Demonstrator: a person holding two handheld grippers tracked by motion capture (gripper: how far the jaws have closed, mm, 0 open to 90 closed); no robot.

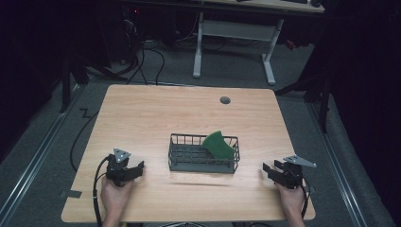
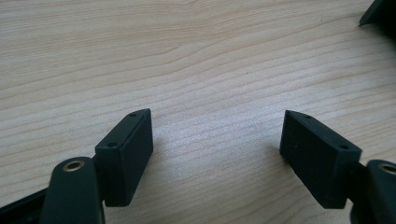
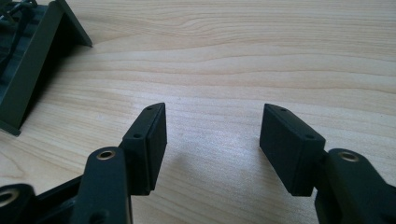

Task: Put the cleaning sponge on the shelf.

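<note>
Two claws, both spread wide and holding nothing, low in the frame.
My left claw [image 1: 137, 169] and right claw [image 1: 268, 169] flank the basket [image 1: 203, 165] at center; the sponge [image 1: 218, 144] leans in its right end, likely light, soft; I'd pinch its top edge. The right claw view catches the basket's corner [image 3: 28, 70] upper left.

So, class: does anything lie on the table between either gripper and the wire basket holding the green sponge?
Nothing visible: bare wood separates the left gripper and right gripper from the wire basket; the green sponge leans inside it.
</note>
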